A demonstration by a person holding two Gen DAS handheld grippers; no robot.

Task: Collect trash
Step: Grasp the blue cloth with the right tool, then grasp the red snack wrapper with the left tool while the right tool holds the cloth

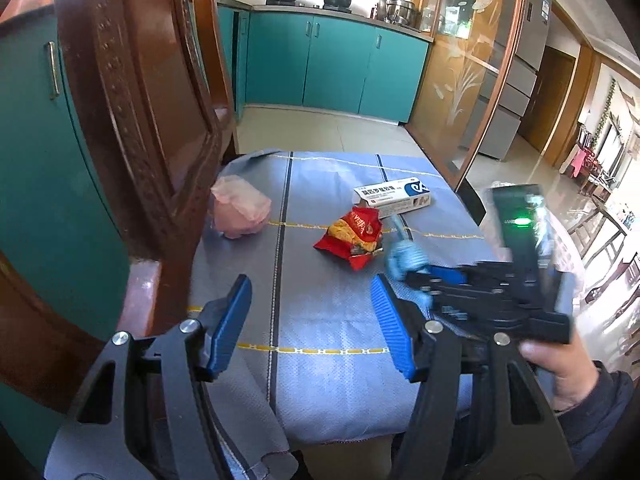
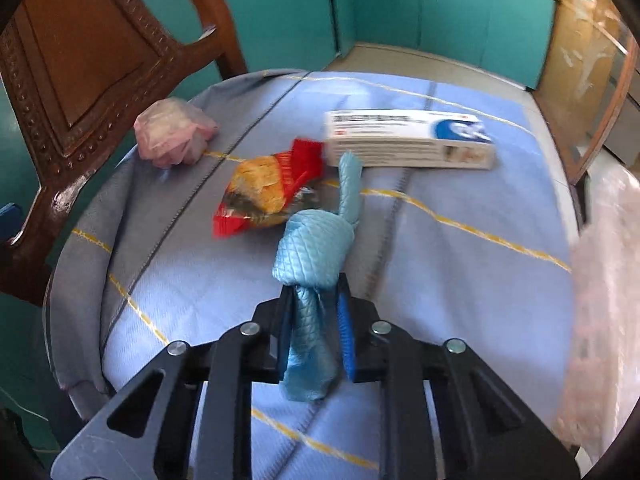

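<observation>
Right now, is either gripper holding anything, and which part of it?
The right gripper is shut on the knotted light blue bag, pinching its tail just below the knot. The left gripper is open and holds nothing.

Our two hand-held grippers, left (image 1: 310, 326) and right (image 2: 314, 326), had black arms, blue ribbed pads (image 1: 390, 330) and silver screws (image 1: 433, 327). Our sleeve (image 1: 600, 412) was dark.

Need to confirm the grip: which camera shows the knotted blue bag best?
The right wrist view: the knotted blue bag fills the centre, with the right gripper shut on its tail. The left wrist view shows it small, blurred and partly behind the gripper.
</observation>
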